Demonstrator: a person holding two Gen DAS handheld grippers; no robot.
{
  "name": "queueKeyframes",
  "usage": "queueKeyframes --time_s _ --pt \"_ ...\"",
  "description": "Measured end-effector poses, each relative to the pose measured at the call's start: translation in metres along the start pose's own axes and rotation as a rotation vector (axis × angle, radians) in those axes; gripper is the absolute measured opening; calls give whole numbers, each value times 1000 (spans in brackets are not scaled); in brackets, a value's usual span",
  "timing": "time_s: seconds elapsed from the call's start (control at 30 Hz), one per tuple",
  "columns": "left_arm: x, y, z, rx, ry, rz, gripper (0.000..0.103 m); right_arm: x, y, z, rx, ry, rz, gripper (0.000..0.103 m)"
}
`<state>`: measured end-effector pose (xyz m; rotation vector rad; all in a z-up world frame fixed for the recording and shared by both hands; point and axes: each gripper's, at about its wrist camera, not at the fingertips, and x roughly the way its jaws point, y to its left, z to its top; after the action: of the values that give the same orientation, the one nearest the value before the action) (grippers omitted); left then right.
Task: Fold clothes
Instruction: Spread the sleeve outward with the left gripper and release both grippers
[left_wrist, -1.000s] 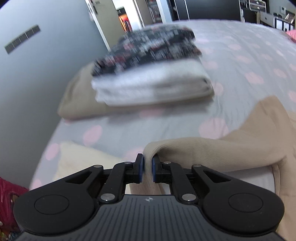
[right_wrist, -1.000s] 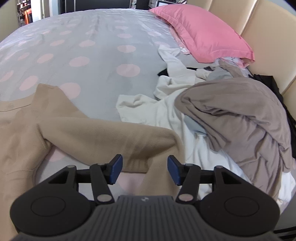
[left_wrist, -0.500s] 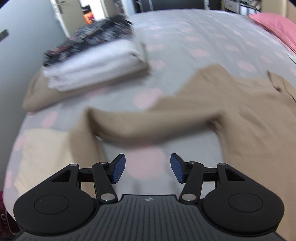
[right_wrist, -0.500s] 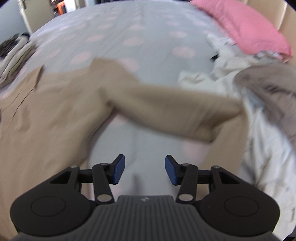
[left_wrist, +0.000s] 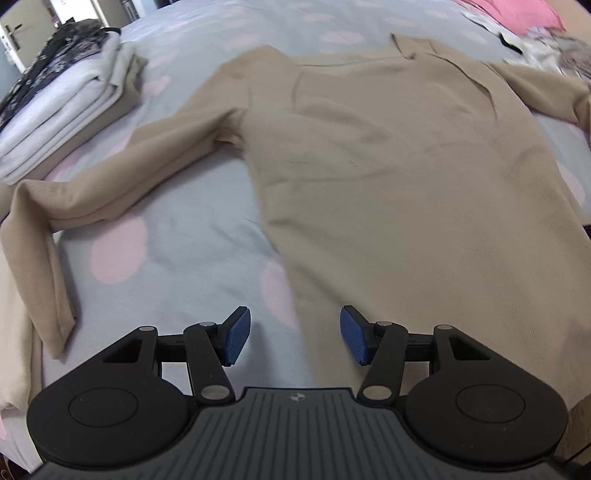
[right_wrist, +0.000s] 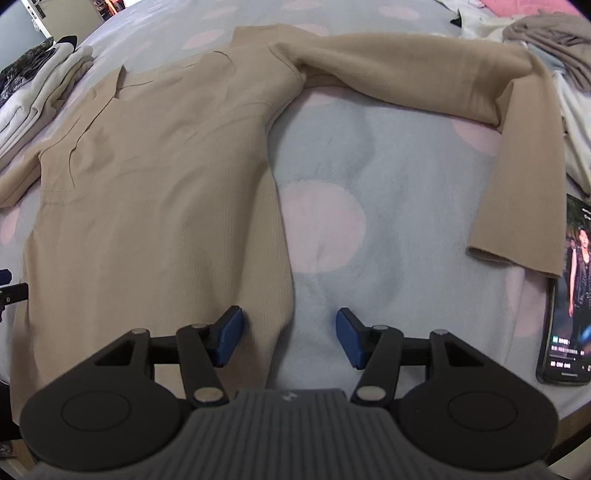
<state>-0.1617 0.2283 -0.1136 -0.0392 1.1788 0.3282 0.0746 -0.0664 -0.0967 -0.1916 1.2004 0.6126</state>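
A beige long-sleeved sweater (left_wrist: 388, 166) lies spread flat on the grey bedspread with pink dots (left_wrist: 184, 229). Its left sleeve (left_wrist: 110, 184) reaches out and bends down at the cuff. In the right wrist view the same sweater (right_wrist: 155, 177) fills the left half, and its right sleeve (right_wrist: 524, 166) bends down towards the phone. My left gripper (left_wrist: 295, 339) hangs open above the sweater's lower left edge, holding nothing. My right gripper (right_wrist: 290, 338) is open over the lower right edge, its jaws opening slightly, with the cloth below and untouched.
A stack of folded clothes (left_wrist: 55, 92) sits at the far left, also seen as the stack (right_wrist: 29, 85). A lit phone (right_wrist: 565, 295) lies at the right by the cuff. Unfolded clothes (right_wrist: 554, 40) are piled at the far right. A cream cloth (left_wrist: 14, 332) lies at the left edge.
My left gripper let go of the left sleeve and opened. Both grippers swung from the sleeve ends towards the sweater's body and sank towards its lower edge.
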Motion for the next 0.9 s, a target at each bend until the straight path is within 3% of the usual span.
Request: queueKeyframes --time_s 0.07,0.1,0.2,0.5,0.6,0.7,0.8,0.9 --pt "2 -1 -1 1 9 1 52 -3 1 -2 14 0 18 36" --pt "3 -1 -1 -4 11 0 52 -5 3 -1 11 -7 23 23" --pt "3 2 0 -23 16 -4 52 -11 11 2 1 -29 37 12" --pt "6 -1 2 -21 19 -1 53 -26 45 15 -48 -73 177 11" --pt "7 -3 3 -12 19 -1 53 -25 57 18 -75 -64 223 17" --pt "8 -5 4 -5 19 1 53 -25 69 16 -112 -45 263 33" --pt "8 -4 4 -5 18 -1 53 -23 81 10 -151 -2 282 35" --pt "8 -4 4 -10 20 -4 53 -19 84 3 -154 57 355 35"
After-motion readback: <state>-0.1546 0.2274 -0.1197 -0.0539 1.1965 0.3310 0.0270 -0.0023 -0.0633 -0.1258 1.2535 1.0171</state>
